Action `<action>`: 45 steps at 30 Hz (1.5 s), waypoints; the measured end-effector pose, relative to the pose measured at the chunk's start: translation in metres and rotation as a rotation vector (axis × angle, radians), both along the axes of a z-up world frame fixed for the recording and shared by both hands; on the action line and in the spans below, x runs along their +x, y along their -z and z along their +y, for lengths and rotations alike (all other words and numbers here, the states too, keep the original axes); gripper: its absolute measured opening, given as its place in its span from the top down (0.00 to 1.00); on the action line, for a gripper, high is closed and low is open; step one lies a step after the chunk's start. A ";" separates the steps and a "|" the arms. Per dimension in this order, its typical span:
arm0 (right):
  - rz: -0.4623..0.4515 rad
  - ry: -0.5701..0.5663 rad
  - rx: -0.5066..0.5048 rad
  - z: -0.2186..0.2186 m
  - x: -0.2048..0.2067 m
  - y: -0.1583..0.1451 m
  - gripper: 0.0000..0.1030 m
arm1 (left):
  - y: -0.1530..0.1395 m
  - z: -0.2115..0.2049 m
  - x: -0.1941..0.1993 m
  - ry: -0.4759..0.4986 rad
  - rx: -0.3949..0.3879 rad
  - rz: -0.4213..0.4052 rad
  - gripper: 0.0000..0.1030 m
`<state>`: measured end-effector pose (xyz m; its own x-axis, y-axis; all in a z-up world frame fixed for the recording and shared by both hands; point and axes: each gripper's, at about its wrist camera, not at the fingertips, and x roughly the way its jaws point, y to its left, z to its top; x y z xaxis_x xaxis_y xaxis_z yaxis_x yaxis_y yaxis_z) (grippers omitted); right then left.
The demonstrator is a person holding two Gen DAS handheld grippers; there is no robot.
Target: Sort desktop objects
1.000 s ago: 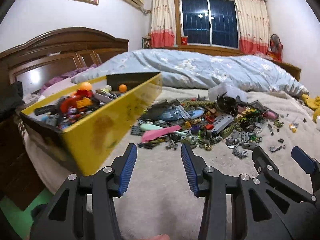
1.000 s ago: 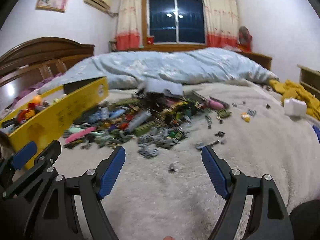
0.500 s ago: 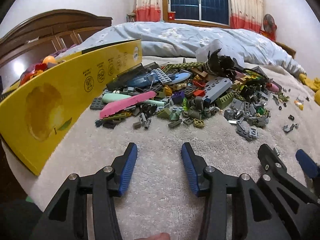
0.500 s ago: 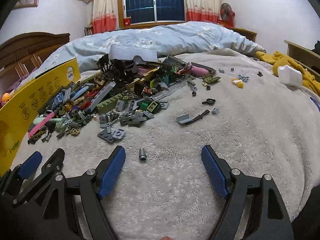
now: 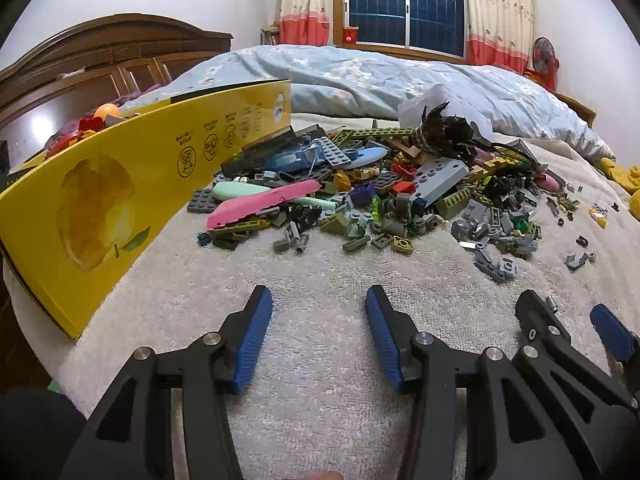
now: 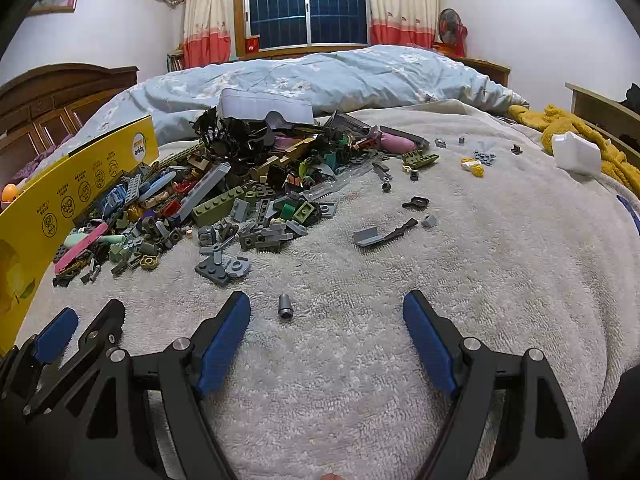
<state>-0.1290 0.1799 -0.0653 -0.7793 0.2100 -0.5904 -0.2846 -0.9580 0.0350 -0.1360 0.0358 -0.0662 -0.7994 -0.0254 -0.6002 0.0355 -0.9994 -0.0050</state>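
Observation:
A pile of small building bricks, grey, green, blue and black, lies on the cream blanket. A pink strip rests at its left edge. A yellow cardboard box holding toys stands left of the pile. My left gripper hovers low over bare blanket in front of the pile; its jaws are opening with nothing between them. My right gripper stands open beside it on the right. A small grey cylinder lies on the blanket between its fingertips, nearer the left one, untouched.
Loose bricks are scattered right of the pile. A white box and a yellow cloth lie at the far right. A blue duvet is heaped behind the pile, and a wooden headboard rises at the left.
Both grippers sank and tilted down toward the blanket over the first half second, bringing the pile closer. Since then neither hand has moved.

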 end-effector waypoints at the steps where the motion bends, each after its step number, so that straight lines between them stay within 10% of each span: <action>1: 0.000 0.000 0.000 0.000 0.000 0.000 0.22 | 0.000 0.000 0.000 -0.001 0.002 0.001 0.51; 45: 0.012 0.010 0.024 -0.002 0.008 -0.002 0.22 | -0.001 0.004 0.011 0.014 -0.036 0.012 0.50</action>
<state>-0.1208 0.1780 -0.0636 -0.7840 0.2315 -0.5760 -0.2937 -0.9558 0.0157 -0.1251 0.0396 -0.0649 -0.8069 -0.0358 -0.5896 0.0218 -0.9993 0.0308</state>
